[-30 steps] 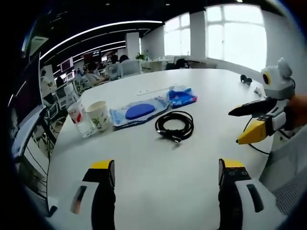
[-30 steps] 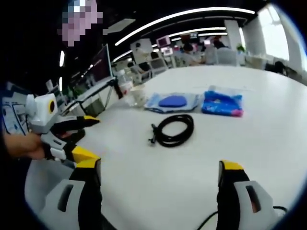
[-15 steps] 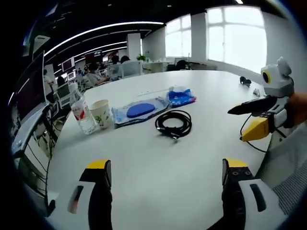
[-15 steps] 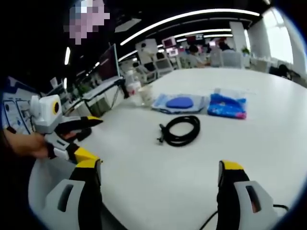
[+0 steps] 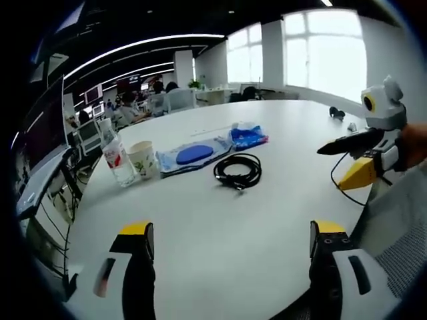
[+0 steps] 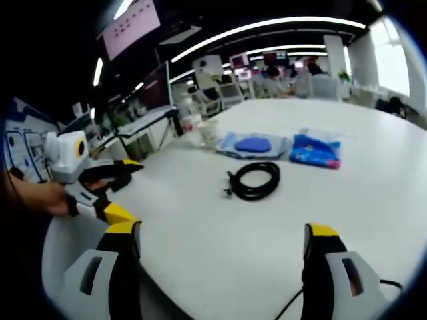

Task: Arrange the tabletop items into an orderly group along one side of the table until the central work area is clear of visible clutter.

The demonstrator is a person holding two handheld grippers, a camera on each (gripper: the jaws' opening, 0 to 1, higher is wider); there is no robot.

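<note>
On the white table (image 5: 220,220) a coiled black cable (image 5: 235,172) lies in the middle. Behind it lie a clear packet with a blue disc (image 5: 194,155) and a blue packet (image 5: 248,136). A paper cup (image 5: 143,159) and a plastic water bottle (image 5: 117,156) stand at the left. My left gripper (image 5: 230,267) is open, low over the near table edge. My right gripper (image 5: 357,160) comes in from the right, open. In the right gripper view, my right gripper (image 6: 217,267) is open, the cable (image 6: 255,181) lies ahead, and the left gripper (image 6: 110,190) sits at the left, held by a hand.
Both packets (image 6: 252,144) (image 6: 315,151) lie beyond the cable, with the cup (image 6: 209,131) and bottle (image 6: 192,125) farther left. A small dark object (image 5: 337,113) rests on the table's far right. Desks, monitors and seated people fill the office behind. A thin black cord (image 5: 347,193) trails by the right gripper.
Both views have pulled back and risen slightly, so the items look smaller and farther. The items on the table have not moved. Both grippers stay open.
</note>
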